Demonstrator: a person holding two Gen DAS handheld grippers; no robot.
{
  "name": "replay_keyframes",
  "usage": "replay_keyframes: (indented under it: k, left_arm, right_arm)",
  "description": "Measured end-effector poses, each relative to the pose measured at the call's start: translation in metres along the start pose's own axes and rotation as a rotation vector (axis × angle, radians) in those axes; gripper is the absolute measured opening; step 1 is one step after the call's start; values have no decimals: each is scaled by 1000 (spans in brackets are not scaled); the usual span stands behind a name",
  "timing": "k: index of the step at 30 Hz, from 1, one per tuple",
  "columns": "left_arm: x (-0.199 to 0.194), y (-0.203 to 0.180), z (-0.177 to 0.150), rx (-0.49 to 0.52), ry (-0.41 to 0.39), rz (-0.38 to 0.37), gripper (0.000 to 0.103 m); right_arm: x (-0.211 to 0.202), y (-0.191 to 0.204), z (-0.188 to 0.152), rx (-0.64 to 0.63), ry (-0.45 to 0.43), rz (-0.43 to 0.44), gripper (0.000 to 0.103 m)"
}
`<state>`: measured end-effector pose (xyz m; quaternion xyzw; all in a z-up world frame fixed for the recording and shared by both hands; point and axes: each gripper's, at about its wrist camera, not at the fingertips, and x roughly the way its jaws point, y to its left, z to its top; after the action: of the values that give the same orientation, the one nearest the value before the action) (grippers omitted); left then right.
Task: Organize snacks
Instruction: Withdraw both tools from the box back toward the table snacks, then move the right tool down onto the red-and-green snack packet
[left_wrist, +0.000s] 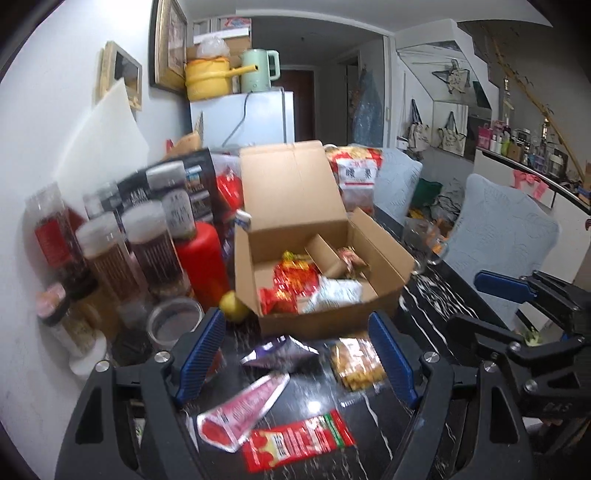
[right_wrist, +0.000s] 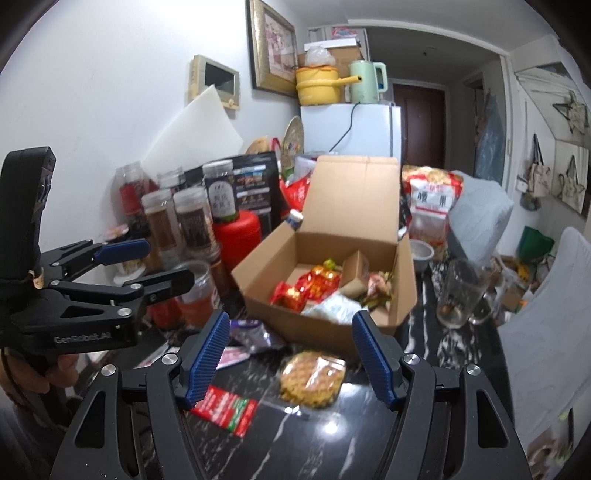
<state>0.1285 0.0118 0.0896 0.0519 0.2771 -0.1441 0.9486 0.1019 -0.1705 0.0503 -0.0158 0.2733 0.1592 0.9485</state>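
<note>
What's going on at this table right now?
A person holds a gripper in each hand over a dark marble table, sorting snacks into an open cardboard box that already holds several packets. Both the left gripper and right gripper are open and empty. A waffle packet, red sachet and purple wrapper lie loose.

Black marble table (right_wrist: 369, 435); on it cardboard box (right_wrist: 325, 332), waffle packet (right_wrist: 310, 380), red sachet (right_wrist: 225, 410), glass mug (right_wrist: 461, 295).
</note>
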Motion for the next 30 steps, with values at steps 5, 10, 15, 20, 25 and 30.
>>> replay_keyframes:
  k: [5, 10, 15, 20, 25, 30]
  left_arm:
    - [0, 3, -18, -15, 21, 0, 80]
    - [4, 6, -37, -20, 56, -8, 80]
    - [16, 11, -60, -49, 122, -36, 80]
    - [26, 17, -84, -51, 156, -30, 80]
    - [34, 29, -103, -99, 207, -55, 80]
    - [38, 43, -121, -139, 238, -32, 80]
  right_arm:
    - [5, 2, -21, 7, 28, 22, 69]
    - [15, 4, -42, 15, 70, 50, 69]
    - [31, 10, -67, 15, 124, 87, 69]
    - [47, 19, -89, 17, 180, 145, 69]
    - [63, 32, -102, -8, 216, 203, 69]
    - [81, 49, -109, -67, 257, 259, 69]
